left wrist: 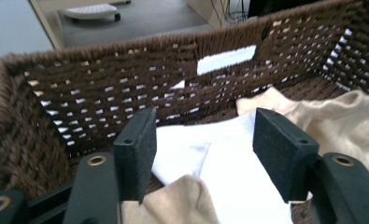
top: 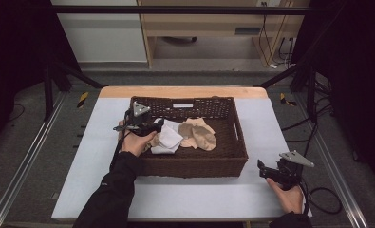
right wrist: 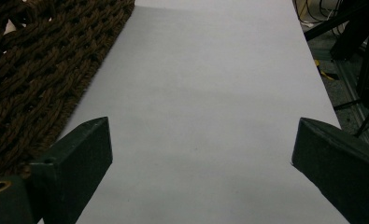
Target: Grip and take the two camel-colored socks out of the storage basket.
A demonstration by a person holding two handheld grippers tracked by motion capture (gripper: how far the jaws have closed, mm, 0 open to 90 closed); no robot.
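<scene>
1. Nearest me, at the lower right of the high view, my right gripper [top: 270, 170] rests on the pale table [top: 199, 194] just beside the basket's right wall. In the right gripper view its jaws stand wide apart with only bare tabletop between them. I judge it best left parked there, clear of the work.

2. My left gripper [left wrist: 203, 140] is down inside the brown wicker basket [top: 194, 166], near its left wall in the high view. Its jaws are apart and hold nothing; the pads straddle the white sock [left wrist: 229, 163] without pressing on it.

3. The white sock lies in the left middle of the basket, folded over, its near end running toward the bottom of the left gripper view. A beige sock [left wrist: 177, 205] overlaps it at the lower centre, and another beige piece [left wrist: 331, 116] lies at the right.

4. To do this well, I judge I should push the pads lower so they close on the white fabric alone, not on the beige edge by the left pad [left wrist: 138, 149].

5. I should pinch a thick fold, since a single layer may slip out.

6. Farther off stands the basket's back wall with its white label [left wrist: 226, 59]; I lift straight up to stay clear of the weave.
</scene>
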